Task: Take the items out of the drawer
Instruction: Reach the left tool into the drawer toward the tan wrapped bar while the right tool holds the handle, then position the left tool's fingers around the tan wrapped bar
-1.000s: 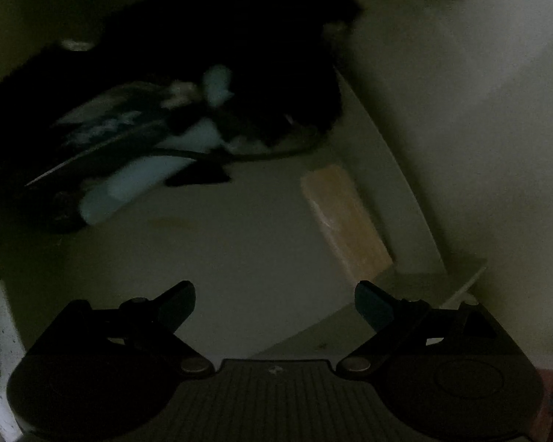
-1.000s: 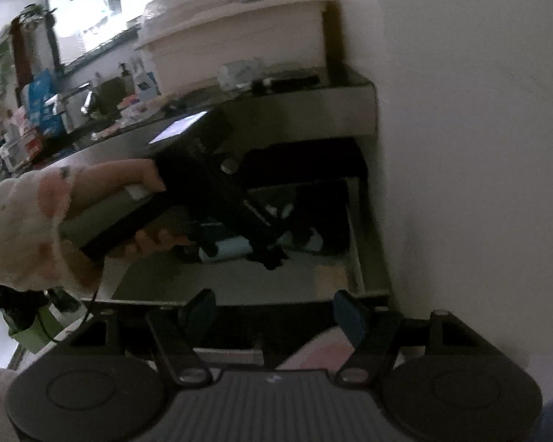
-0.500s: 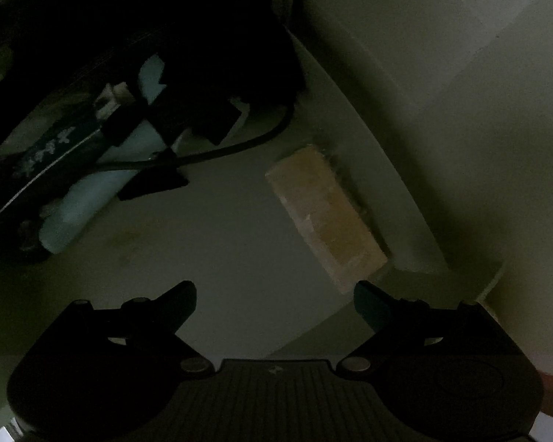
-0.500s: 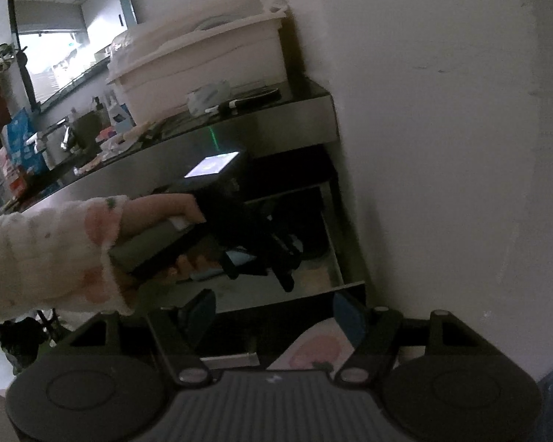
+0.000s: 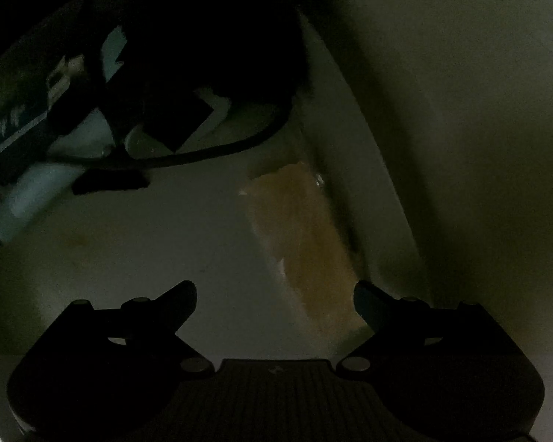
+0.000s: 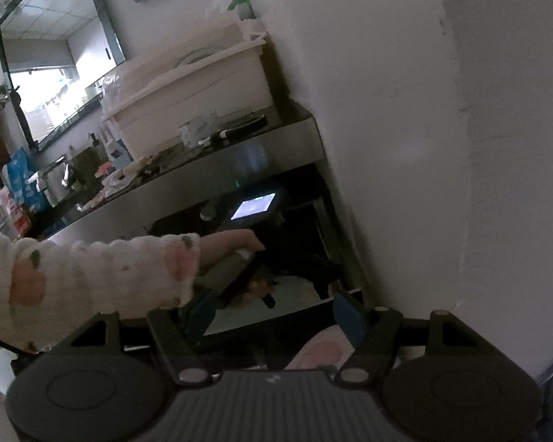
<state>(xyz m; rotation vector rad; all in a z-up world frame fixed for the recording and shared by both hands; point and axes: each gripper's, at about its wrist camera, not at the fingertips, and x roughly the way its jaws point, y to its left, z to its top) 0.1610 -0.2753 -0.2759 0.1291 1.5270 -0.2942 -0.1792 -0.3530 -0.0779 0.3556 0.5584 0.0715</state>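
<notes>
Left wrist: my left gripper (image 5: 274,296), jaws spread and empty, hovers inside the drawer (image 5: 136,258), lined up toward the tan packet (image 5: 302,243) by its right wall.
Right wrist: my right gripper (image 6: 272,316), jaws spread, waits outside below the counter (image 6: 210,169).

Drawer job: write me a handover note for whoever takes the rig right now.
Left gripper: open, empty, reaching into the open drawer, low over its floor.
Right gripper: open, empty, held back outside the drawer front.
Things: a tan flat packet lies along the drawer's right wall, just ahead of the left gripper's right finger. A black cable and a pale tube sit further back on the left, among dark items too dim to identify.
Done: drawer is open. Left: nothing is gripped yet; the packet looks like the nearest pick.
</notes>
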